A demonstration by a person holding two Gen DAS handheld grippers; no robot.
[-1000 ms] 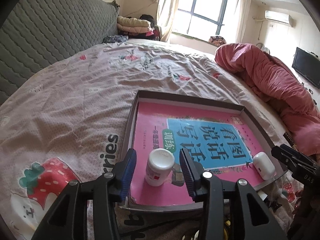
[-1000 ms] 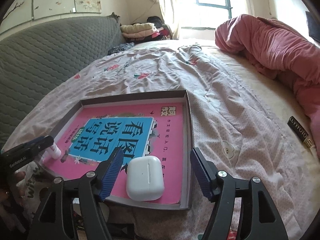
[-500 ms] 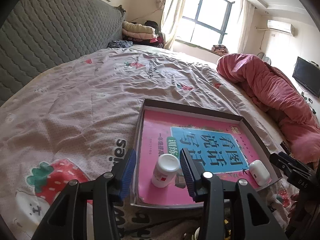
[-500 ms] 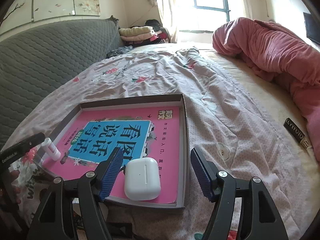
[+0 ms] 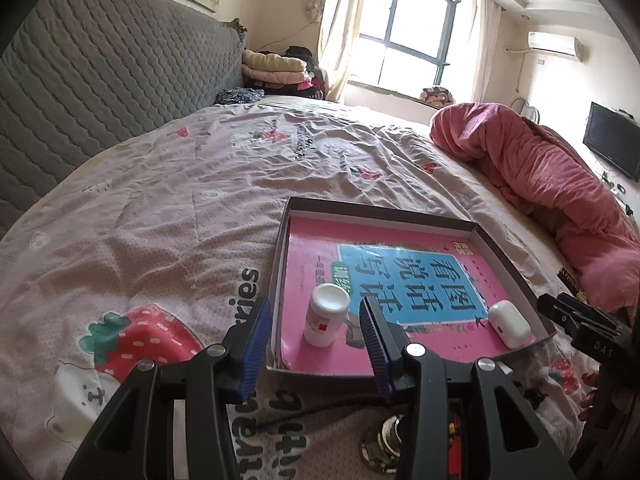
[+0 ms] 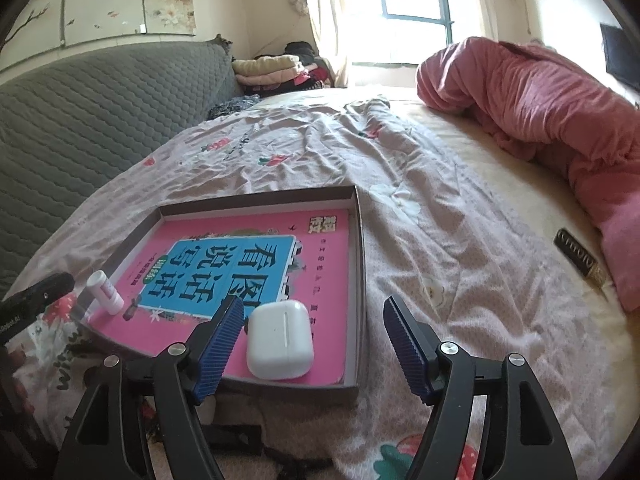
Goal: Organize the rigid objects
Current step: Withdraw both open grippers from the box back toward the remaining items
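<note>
My left hand-held gripper (image 5: 314, 342) stands open around the white bottle (image 5: 326, 314) in the tray (image 5: 404, 214); my right hand-held gripper (image 6: 314, 344) is opening, the earbud case (image 6: 279, 344) loose between its fingers.

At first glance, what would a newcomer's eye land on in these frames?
The bright pink book filling the shallow box on the bed. A white bottle stands on its near corner, a white earbud case on the other, and a rumpled pink quilt lies beyond.
</note>
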